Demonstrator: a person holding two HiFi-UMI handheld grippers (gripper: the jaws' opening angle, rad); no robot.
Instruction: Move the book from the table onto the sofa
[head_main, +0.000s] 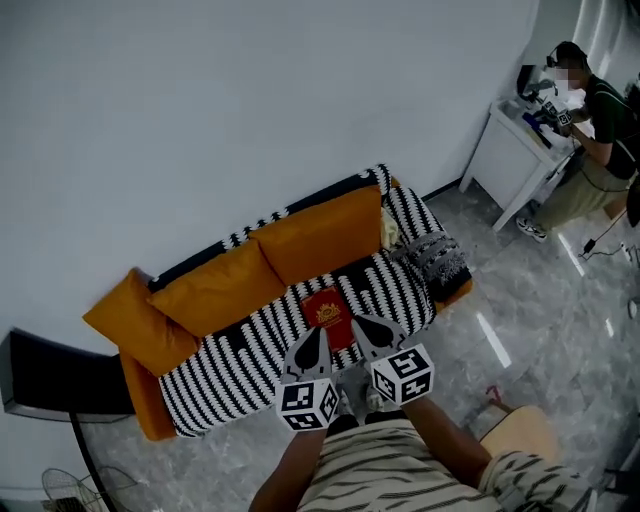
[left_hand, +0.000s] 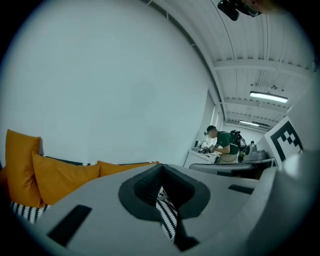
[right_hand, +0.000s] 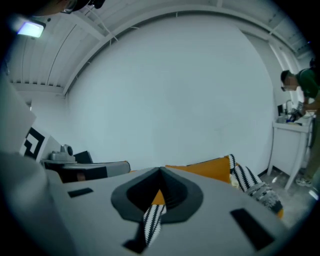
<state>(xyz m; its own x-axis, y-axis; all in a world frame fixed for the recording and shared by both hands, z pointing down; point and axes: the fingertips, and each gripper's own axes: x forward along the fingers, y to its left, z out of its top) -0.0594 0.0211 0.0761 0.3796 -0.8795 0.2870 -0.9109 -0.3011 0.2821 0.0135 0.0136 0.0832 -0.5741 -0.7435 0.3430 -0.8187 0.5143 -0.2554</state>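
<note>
A red book (head_main: 327, 313) with a gold emblem lies flat on the black-and-white striped seat of the sofa (head_main: 230, 365). My left gripper (head_main: 313, 341) hangs above the seat's front edge, just left of the book, shut and holding nothing. My right gripper (head_main: 366, 327) is beside it, just right of the book, also shut and empty. In the left gripper view the jaws (left_hand: 162, 189) are closed with only striped fabric showing past them. The right gripper view shows closed jaws (right_hand: 159, 191) over striped fabric and an orange cushion (right_hand: 212, 168).
Orange cushions (head_main: 215, 285) line the sofa back, and a patterned throw (head_main: 438, 258) lies at its right end. A black side table (head_main: 50, 378) stands at the left. A person (head_main: 590, 140) works at a white desk (head_main: 510, 150) at the far right. A tan stool (head_main: 520, 432) is near my right.
</note>
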